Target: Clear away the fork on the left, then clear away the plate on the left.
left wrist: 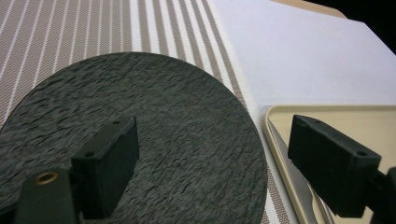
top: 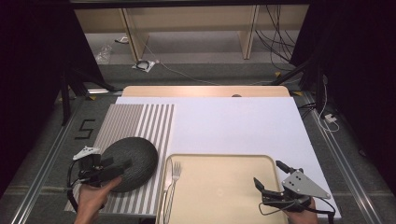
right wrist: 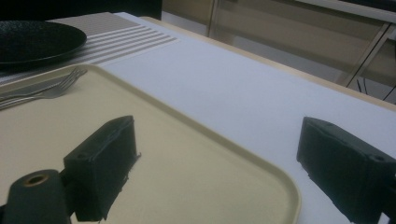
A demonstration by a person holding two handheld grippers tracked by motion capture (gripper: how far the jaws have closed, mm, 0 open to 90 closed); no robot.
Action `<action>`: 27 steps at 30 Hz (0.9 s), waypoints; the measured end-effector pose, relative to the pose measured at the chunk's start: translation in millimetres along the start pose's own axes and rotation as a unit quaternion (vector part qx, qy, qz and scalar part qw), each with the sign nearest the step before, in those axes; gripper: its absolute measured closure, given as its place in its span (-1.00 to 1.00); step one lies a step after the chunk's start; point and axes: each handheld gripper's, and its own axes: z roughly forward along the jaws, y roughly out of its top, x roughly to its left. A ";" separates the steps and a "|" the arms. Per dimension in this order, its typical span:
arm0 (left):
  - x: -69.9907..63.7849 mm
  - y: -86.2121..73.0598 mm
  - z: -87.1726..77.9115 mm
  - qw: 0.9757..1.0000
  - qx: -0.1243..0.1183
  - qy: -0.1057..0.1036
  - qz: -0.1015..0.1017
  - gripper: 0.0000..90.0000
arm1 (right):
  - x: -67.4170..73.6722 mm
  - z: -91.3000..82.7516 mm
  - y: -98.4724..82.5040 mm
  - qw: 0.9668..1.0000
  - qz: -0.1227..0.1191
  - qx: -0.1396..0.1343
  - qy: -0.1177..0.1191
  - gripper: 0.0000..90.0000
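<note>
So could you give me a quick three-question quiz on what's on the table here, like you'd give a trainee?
1. True or false: the fork lies on the tray.
2. The dark plate rests on: A) the striped mat B) the tray C) the floor.
3. Fill in: both the left tool and the right tool are ____.

Key: 1 true; 2 A; 3 open.

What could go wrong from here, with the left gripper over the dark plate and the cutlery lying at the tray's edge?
1. The open left gripper hovers above the dark textured round plate; a shallow bite on its low rim may slip.
2. The plate lies close to the beige plastic tray; sliding it could knock the rim.
3. The metal fork rests by that left edge and could be jolted.
</note>
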 end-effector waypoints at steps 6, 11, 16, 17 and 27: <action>11.6 -6.3 -4.4 0.999 -0.004 0.010 -0.042 -0.64 | 0.1 1.0 0.1 1.000 -0.005 -0.001 0.002 -0.71; 18.2 -10.8 -8.2 0.997 -0.014 0.009 -0.078 -0.64 | -0.8 0.5 0.2 1.000 0.000 -0.002 0.001 -0.71; 23.7 -16.4 -11.7 0.993 -0.022 0.008 -0.112 -0.64 | 0.0 0.0 0.4 1.000 -0.001 -0.002 0.003 -0.71; 25.1 -17.8 -12.7 0.993 -0.024 0.009 -0.118 -0.65 | -0.2 0.2 0.3 1.000 -0.002 -0.002 0.002 -0.71; 37.0 -28.9 -23.9 0.980 -0.053 0.020 -0.192 -0.65 | 1.8 -1.8 1.1 1.000 -0.003 -0.001 -0.002 -0.71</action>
